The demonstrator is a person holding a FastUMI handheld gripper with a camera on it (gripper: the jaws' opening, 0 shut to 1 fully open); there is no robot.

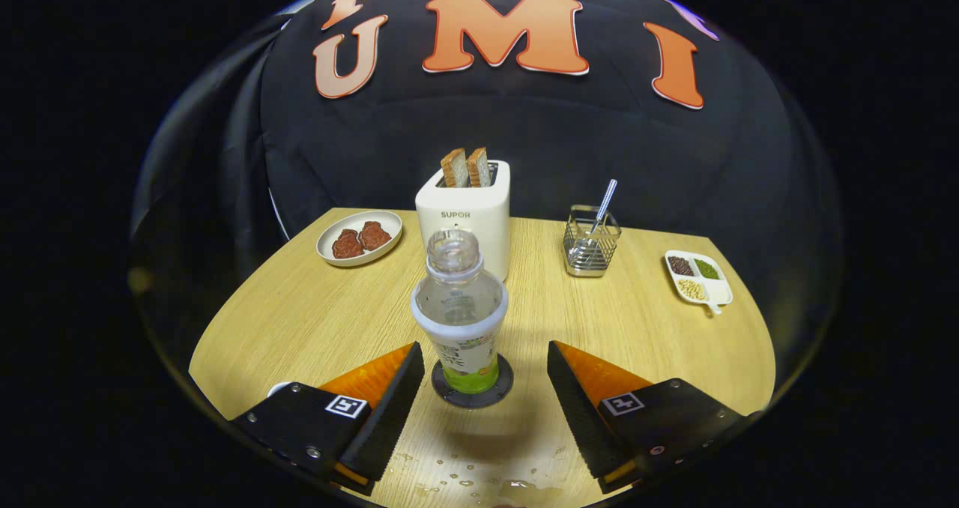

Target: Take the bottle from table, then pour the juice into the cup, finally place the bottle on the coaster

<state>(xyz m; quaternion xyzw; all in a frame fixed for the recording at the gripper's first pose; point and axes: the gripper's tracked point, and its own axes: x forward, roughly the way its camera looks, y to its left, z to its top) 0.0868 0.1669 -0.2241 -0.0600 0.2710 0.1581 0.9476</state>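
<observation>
One bottle stood upright on one round coaster on the desk. The gripper had its jaws spread wide, one on each side of the bottle, not touching it. Behind the bottle stood one toaster with two bread slices. Left of the toaster sat one plate.

Staged kitchen-style breakfast setup inside a recording booth: black cloth wall hung behind a wooden table. Toaster with two bread slices sat mid-back; plate of meat left of it, wire utensil holder and divided grain dish right of it.
</observation>
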